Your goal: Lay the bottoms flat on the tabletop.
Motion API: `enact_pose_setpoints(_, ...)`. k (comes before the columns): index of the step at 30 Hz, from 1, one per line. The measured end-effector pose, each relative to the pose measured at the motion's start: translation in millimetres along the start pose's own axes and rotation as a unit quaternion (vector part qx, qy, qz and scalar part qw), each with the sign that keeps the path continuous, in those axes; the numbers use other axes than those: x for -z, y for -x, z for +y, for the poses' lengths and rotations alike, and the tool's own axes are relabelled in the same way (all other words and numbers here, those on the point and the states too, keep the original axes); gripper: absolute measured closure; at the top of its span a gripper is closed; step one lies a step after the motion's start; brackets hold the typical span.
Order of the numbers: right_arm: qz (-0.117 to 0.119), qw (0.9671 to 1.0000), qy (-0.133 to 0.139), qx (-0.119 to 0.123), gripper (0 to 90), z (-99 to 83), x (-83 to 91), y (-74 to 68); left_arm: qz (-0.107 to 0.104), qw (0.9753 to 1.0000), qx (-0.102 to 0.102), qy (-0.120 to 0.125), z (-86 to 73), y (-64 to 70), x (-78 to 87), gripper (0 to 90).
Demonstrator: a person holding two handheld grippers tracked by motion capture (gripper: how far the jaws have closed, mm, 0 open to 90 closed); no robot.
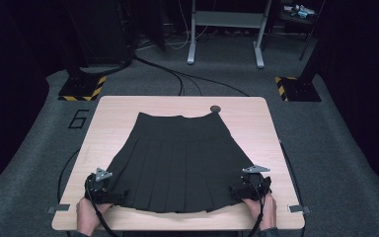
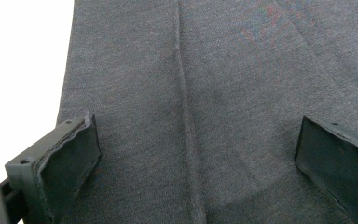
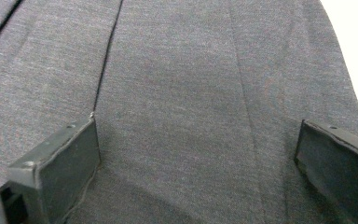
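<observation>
At the skirt's near hem, the left claw and right claw both stand open, jaws spread wide over the dark cloth at its two lower corners. Spread flat on the tabletop, the skirt points its waistband away from the person. To grip well, press both claws down evenly (catching both layers), then close together.

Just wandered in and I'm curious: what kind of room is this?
Probably a lab or recording studio: a lone wooden table holding a pleated skirt, cables across grey carpet, hazard-striped stand bases, dark surroundings.
</observation>
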State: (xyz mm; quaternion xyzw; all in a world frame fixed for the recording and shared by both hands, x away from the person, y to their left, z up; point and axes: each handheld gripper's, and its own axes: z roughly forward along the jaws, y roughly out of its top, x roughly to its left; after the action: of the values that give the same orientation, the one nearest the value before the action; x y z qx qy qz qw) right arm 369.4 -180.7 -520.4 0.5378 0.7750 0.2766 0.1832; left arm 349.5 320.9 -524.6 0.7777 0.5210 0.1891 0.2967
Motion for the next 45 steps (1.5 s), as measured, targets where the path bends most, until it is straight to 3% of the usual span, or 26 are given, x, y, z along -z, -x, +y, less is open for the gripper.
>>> enact_pose_setpoints(10, -0.004, 1.0, -0.004, -0.001, 0.0, 12.1, -8.6, 7.7, -0.005, 0.9999, -0.007, -0.008, 16.9, -5.5, -13.1, 0.0)
enact_pose_setpoints(20, -0.007, 0.9999, -0.013, -0.004, 0.0, 37.5, -26.4, 25.9, -0.012, 0.9997, -0.014, -0.019, 49.3, -14.2, -38.3, 0.0)
enact_pose_setpoints(24, -0.007, 0.9995, -0.029, -0.009, 0.0, 49.6, -33.2, 33.4, -0.008, 0.9996, -0.017, -0.02, 60.1, -17.7, -47.0, 0.0)
enact_pose_setpoints(28, -0.006, 0.9989, -0.046, -0.01, 0.0, 60.4, -39.1, 38.4, -0.011, 0.9996, -0.016, -0.023, 66.6, -19.6, -52.1, 0.0)
enact_pose_setpoints(32, -0.006, 0.9992, -0.039, -0.009, 0.0, 64.0, -42.8, 41.6, -0.008, 0.9996, -0.014, -0.021, 70.4, -20.1, -55.5, 0.0)
enact_pose_setpoints(40, 0.003, 0.999, -0.044, -0.009, 0.0, 64.8, -39.9, 42.4, -0.011, 0.9995, -0.018, -0.022, 71.1, -21.1, -47.0, 0.0)
enact_pose_setpoints(44, 0.012, 0.9999, -0.007, -0.007, 0.0, 63.2, -20.1, 43.6, -0.01, 0.9998, -0.016, -0.005, 70.3, -21.5, -33.5, 0.1)
enact_pose_setpoints(45, 0.012, 0.9999, 0.003, -0.003, 0.0, 62.3, -13.3, 43.9, -0.01, 0.9998, -0.013, 0.009, 68.7, -21.6, -21.0, 0.2)
